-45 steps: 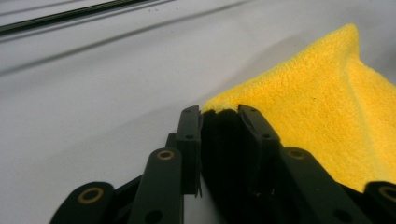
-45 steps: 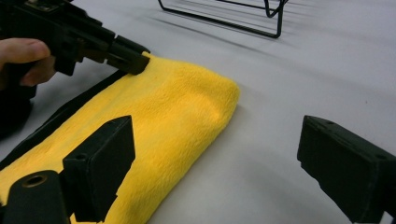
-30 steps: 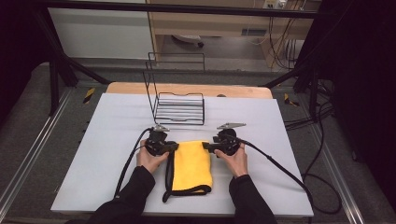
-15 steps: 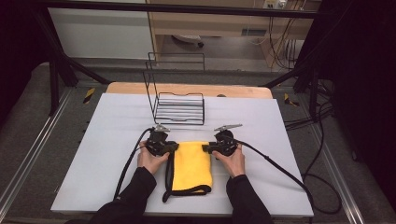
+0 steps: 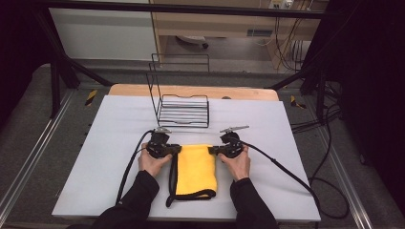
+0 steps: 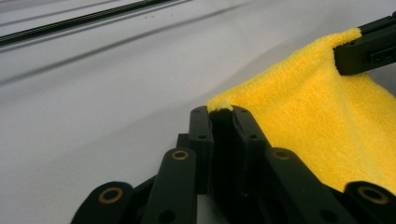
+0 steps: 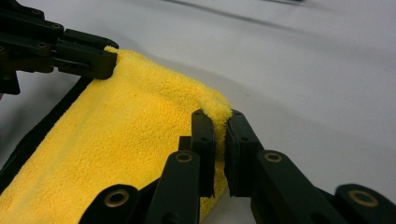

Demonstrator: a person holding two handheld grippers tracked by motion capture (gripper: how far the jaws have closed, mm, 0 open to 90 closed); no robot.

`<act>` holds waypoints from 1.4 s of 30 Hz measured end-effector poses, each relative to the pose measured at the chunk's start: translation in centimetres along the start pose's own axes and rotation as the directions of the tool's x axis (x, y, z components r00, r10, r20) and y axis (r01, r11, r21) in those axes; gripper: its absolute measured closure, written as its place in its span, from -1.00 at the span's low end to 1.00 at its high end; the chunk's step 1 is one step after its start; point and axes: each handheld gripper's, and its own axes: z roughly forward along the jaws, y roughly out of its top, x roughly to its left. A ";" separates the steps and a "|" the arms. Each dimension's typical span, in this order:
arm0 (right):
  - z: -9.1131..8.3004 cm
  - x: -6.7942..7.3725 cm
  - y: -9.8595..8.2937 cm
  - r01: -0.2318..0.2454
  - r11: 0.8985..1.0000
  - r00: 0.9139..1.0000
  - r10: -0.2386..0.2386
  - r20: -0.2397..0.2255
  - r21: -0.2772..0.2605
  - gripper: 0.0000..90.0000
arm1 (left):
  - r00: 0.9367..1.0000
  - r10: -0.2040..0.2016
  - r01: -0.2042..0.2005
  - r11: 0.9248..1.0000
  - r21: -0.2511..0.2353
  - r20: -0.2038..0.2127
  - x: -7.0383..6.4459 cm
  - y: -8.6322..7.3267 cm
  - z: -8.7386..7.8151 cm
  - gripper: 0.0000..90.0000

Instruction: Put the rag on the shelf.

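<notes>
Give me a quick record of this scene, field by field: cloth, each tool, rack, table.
cloth: yellow cloth with black edging, folded, lying on the table
left tool: left tool shut on the cloth's far left corner
right tool: right tool shut on the cloth's far right corner
rack: black wire rack upright beyond the cloth, apart from it
table: white table

— What carries everything here?

— A pale grey table top (image 5: 296,157) filling the middle of the high view, with a wooden edge (image 5: 191,90) showing along its far side.

— And what lies on it?

— A yellow cloth (image 5: 195,171) with a black border at lower centre, and a black wire rack (image 5: 184,107) standing just above it, toward the frame's upper middle.
</notes>
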 end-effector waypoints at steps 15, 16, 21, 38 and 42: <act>-2.2 1.3 0.0 0.058 0.994 0.998 -0.059 -0.007 -0.091 0.87 | 0.999 0.037 -0.036 0.995 -0.093 0.004 -1.1 0.3 -2.6 0.80; -2.4 1.4 0.0 0.060 0.993 0.998 -0.061 -0.007 -0.099 0.87 | 0.999 0.046 -0.046 0.994 -0.097 -0.002 -1.2 0.3 -2.7 0.79; -3.1 2.0 -0.2 0.073 0.988 0.997 -0.075 -0.011 -0.133 0.87 | 0.999 0.045 -0.044 0.989 -0.139 0.005 -1.6 0.1 -3.6 0.80; -5.7 3.4 -0.3 0.104 0.964 0.993 -0.115 -0.031 -0.245 0.87 | 0.997 0.077 -0.080 0.967 -0.242 -0.020 -3.2 0.1 -6.1 0.79; -6.3 3.7 -0.1 0.123 0.956 0.990 -0.135 -0.028 -0.266 0.87 | 0.997 0.079 -0.081 0.963 -0.256 -0.017 -3.4 0.4 -6.6 0.79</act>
